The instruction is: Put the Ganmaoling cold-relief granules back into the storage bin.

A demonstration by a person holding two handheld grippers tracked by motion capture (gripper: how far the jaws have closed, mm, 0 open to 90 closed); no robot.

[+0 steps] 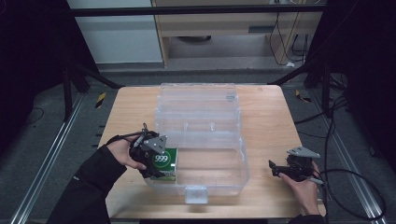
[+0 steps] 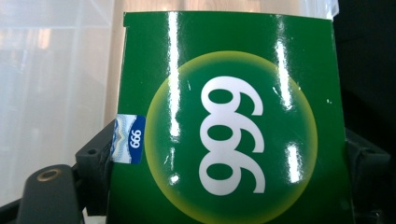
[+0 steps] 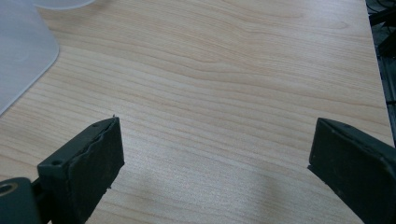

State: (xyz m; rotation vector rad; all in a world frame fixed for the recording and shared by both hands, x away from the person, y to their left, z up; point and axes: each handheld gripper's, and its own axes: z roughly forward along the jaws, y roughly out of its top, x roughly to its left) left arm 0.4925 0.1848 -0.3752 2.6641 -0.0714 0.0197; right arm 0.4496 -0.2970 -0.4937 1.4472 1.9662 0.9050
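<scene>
Progress looks partial: left fingers (image 1: pixel 156 164) clamp a green box (image 1: pixel 166 163) at the bin's (image 1: pixel 233 179) edge, right fingers (image 1: pixel 280 169) spread, idle above bare desk (image 1: pixel 271 121).

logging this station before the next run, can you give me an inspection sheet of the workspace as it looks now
surface: light wooden table, bare wood under the right gripper.
job's things: clear plastic storage box with its lid open; green cardboard box marked 999 at its front left corner.
clutter: nothing seen.
grippers: left gripper shut on the green box; right gripper open over the table, holding nothing.
cables: black cable trailing from the right gripper; more by the floor stands.
surroundings: dark frame, grey floor, wooden cabinet behind.
</scene>
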